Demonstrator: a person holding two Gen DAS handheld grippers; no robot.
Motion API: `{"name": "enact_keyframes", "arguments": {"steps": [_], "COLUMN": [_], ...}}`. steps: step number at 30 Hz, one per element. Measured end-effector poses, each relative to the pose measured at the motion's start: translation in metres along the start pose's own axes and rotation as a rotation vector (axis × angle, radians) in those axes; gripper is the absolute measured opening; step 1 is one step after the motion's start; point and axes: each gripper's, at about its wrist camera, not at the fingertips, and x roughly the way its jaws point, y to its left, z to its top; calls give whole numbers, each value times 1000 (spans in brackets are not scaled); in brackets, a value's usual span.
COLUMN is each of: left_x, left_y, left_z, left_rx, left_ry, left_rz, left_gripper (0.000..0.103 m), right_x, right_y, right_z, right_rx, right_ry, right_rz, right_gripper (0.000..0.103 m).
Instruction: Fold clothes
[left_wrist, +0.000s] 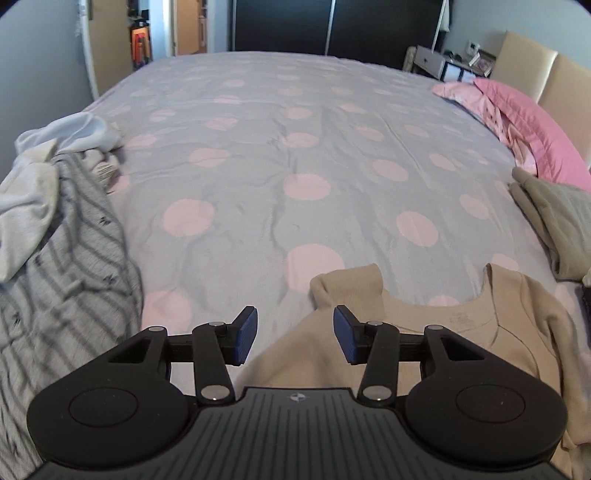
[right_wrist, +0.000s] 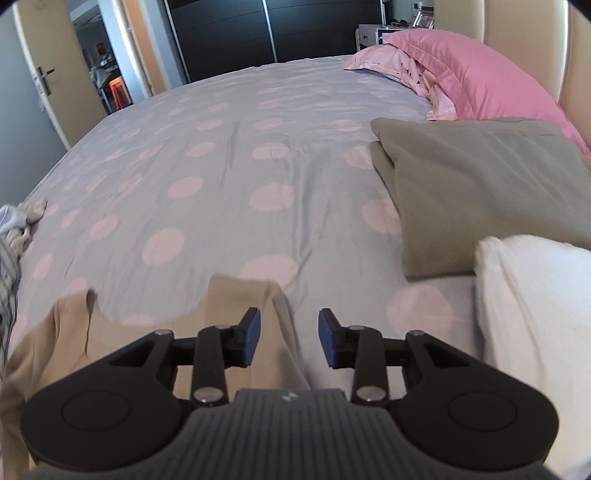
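Now both grippers hover with jaws released, grasping nothing: the left gripper (left_wrist: 295, 334) over the beige top's (left_wrist: 424, 332) left shoulder, the right gripper (right_wrist: 289, 338) over its right edge. It lies flat on the near bed (left_wrist: 295, 147).

A: Beige top (left_wrist: 424, 332), lower half? 
B: Hidden under the left claw (left_wrist: 295, 334) body, cut by the bottom edge. 
A: Striped garment (left_wrist: 62, 258) left of the top? 
B: Runs off the left edge, blurred. 
A: White fold (right_wrist: 532, 306) right of it? 
B: Cut by the right edge, can't tell what it is. 
A: Label inside the top's neckline? 
B: Too small to read.
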Motion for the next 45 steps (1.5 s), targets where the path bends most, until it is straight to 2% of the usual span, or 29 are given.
{"name": "enact_keyframes", "arguments": {"steps": [6, 11, 16, 20, 22, 24, 33, 35, 36, 37, 38, 39, 41, 45], "left_x": [-23, -39, -48, -42, -37, -32, -14, -14, -13, -13, -12, -12, -12, -12], "left_y": [8, 14, 18, 22, 23, 23, 15, 13, 13, 13, 13, 13, 12, 9], "left_z": [-35, -71, -108, -131, -140, -145, -148, -148, -149, -149, -150, -150, -151, -151], "left_rx": [19, 12, -11, -14, -7, -3, 20, 29, 32, 30, 25, 20, 27, 44], "left_ry": [70, 126, 173, 241, 283, 318, 361, 368, 373, 380, 387, 394, 399, 401], "left_rz": [23, 26, 22, 76, 99, 90, 87, 84, 81, 76, 69, 61, 59, 64], "left_gripper": [43, 43, 46, 47, 47, 47, 45, 40, 32, 30, 24, 16, 14, 14], "right_x": [-39, -61, -72, -72, -71, -69, -45, -39, -38, -38, -40, -43, -52, -76], "right_y": [-26, -58, -73, -84, -91, -94, -68, -62, -60, -58, -56, -54, -52, -59], "right_z": [-30, -61, -106, -134, -144, -150, -166, -171, -172, -172, -170, -167, -158, -128], "right_rx": [-55, -55, -116, -173, -184, -188, -291, -323, -329, -331, -335, -347, -366, -342], "right_ry": [23, 87, 161, 233, 273, 308, 409, 428, 429, 431, 430, 426, 409, 347], "right_rz": [-36, -5, 21, 17, 26, 41, 33, 22, 21, 31, 40, 35, 14, -30], "right_gripper": [38, 39, 49, 52, 54, 56, 58, 55, 48, 41, 21, 9, 5, 5]}}
